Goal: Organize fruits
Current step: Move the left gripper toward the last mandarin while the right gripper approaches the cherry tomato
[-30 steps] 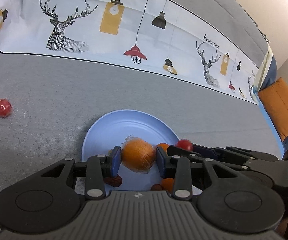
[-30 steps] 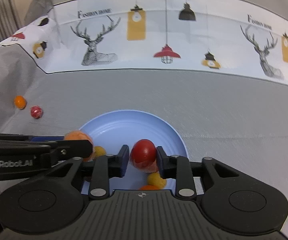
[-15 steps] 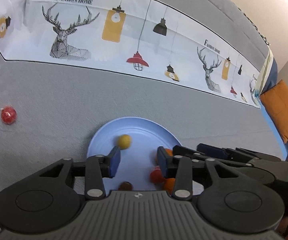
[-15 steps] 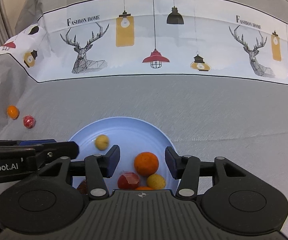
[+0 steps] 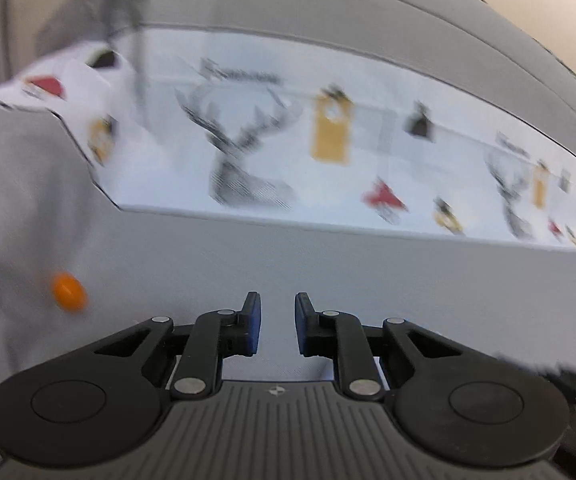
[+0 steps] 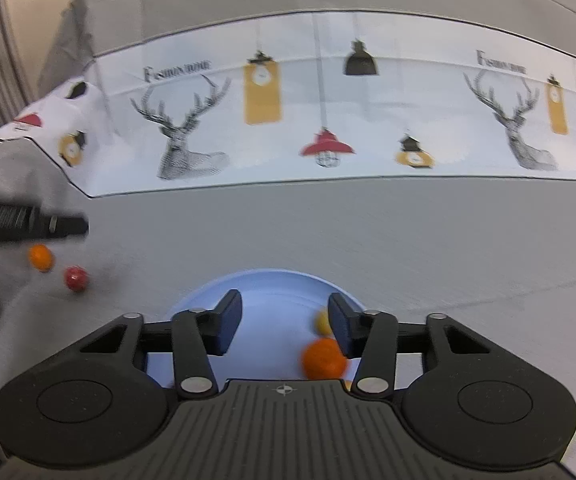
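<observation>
A blue plate lies on the grey cloth under my right gripper, which is open and empty. An orange and a small yellow fruit lie on the plate near its right finger. A small orange fruit and a small red fruit lie on the cloth to the left. My left gripper is open and empty over bare cloth, and the small orange fruit lies to its left. The left gripper's fingers show in the right wrist view just above that fruit.
A white printed band with deer and lamps runs across the cloth at the back. The cloth folds down at the left. The left wrist view is blurred.
My left gripper has swung left, away from the plate, toward the loose fruits. My right gripper has stayed open over the plate and shifted slightly. Fruits on the plate have rolled.
</observation>
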A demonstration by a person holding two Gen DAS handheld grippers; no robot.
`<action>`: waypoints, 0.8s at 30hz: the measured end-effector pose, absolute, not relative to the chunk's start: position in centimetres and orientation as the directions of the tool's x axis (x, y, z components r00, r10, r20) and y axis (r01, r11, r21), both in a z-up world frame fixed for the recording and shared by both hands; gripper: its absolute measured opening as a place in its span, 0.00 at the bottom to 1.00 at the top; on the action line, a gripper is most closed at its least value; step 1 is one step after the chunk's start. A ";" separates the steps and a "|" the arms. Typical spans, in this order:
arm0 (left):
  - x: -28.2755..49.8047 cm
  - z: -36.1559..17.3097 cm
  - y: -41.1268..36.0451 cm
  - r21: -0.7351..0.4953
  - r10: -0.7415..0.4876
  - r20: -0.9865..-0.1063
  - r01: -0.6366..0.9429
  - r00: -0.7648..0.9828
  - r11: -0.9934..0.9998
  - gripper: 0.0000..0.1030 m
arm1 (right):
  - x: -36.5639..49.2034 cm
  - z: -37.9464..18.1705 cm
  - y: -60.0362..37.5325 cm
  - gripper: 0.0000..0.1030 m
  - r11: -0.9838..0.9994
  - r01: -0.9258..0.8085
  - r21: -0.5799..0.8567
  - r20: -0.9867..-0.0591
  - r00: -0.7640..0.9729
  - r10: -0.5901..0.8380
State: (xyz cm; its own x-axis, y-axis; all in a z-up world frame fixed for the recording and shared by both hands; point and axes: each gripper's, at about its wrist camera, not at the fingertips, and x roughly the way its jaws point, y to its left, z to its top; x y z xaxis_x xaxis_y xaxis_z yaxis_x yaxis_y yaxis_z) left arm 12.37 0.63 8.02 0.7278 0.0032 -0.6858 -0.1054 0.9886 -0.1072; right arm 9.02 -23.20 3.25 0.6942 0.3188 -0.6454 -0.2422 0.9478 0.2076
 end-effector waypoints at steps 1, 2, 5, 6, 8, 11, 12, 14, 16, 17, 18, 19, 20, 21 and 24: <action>13.1 8.1 1.8 -0.084 0.036 -0.676 -0.126 0.736 0.988 0.19 | 9.1 3.4 -22.9 0.40 0.943 -0.254 0.214 -0.639 0.694 0.332; 13.4 8.0 2.6 -0.061 0.065 -0.665 -0.142 0.744 0.988 0.19 | 9.1 3.5 -22.4 0.37 0.937 -0.269 0.222 -0.633 0.692 0.348; 13.6 6.0 6.2 -0.034 0.140 -0.691 -0.226 0.709 0.974 0.19 | 9.1 3.8 -21.1 0.31 0.916 -0.314 0.249 -0.614 0.681 0.400; 13.7 5.1 7.9 -0.075 0.148 -0.734 -0.296 0.663 0.952 0.19 | 9.2 3.9 -20.5 0.31 0.907 -0.331 0.259 -0.605 0.677 0.419; 13.8 4.6 11.0 -0.202 0.116 -0.760 -0.402 0.639 0.893 0.19 | 9.3 4.1 -19.1 0.31 0.885 -0.376 0.275 -0.585 0.665 0.465; 13.6 3.6 12.5 -0.207 0.142 -0.748 -0.431 0.648 0.878 0.19 | 10.2 4.1 -16.4 0.31 0.847 -0.446 0.289 -0.561 0.638 0.527; 13.9 2.9 12.9 -0.175 0.169 -0.778 -0.468 0.605 0.866 0.19 | 10.7 3.9 -15.3 0.32 0.829 -0.473 0.298 -0.557 0.619 0.553; 13.7 2.7 14.5 -0.281 0.124 -0.781 -0.522 0.612 0.806 0.19 | 11.2 3.4 -13.0 0.32 0.796 -0.517 0.315 -0.564 0.572 0.595; 13.9 3.5 14.2 -0.228 0.176 -0.748 -0.497 0.640 0.837 0.19 | 11.4 2.8 -10.6 0.38 0.774 -0.555 0.305 -0.576 0.540 0.614; 13.9 3.8 13.8 -0.179 0.214 -0.738 -0.492 0.640 0.852 0.19 | 11.5 2.6 -9.3 0.45 0.770 -0.569 0.289 -0.579 0.537 0.614; 14.0 3.8 13.8 -0.178 0.215 -0.736 -0.489 0.643 0.854 0.19 | 11.7 2.3 -8.2 0.52 0.766 -0.580 0.277 -0.583 0.533 0.614; 13.8 3.6 14.0 -0.194 0.202 -0.738 -0.490 0.643 0.850 0.19 | 12.0 2.0 -7.1 0.53 0.762 -0.588 0.272 -0.588 0.525 0.615; 13.9 3.3 14.3 -0.197 0.201 -0.745 -0.498 0.636 0.845 0.20 | 12.4 1.7 -6.1 0.53 0.757 -0.594 0.270 -0.593 0.517 0.617; 13.9 3.0 14.5 -0.185 0.212 -0.752 -0.508 0.625 0.841 0.20 | 12.8 1.3 -5.2 0.53 0.754 -0.600 0.267 -0.597 0.511 0.619; 13.7 2.6 15.3 -0.168 0.235 -0.765 -0.537 0.600 0.826 0.19 | 13.8 0.1 -3.3 0.54 0.742 -0.623 0.249 -0.607 0.497 0.621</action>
State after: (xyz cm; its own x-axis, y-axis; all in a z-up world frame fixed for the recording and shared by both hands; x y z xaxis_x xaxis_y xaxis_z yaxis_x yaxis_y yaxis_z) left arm 13.68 15.28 2.58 0.6002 0.2345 -0.7647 -0.5374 0.8264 -0.1683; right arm 13.77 -3.26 0.10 0.4966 0.6206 -0.6068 -0.6229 0.7417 0.2488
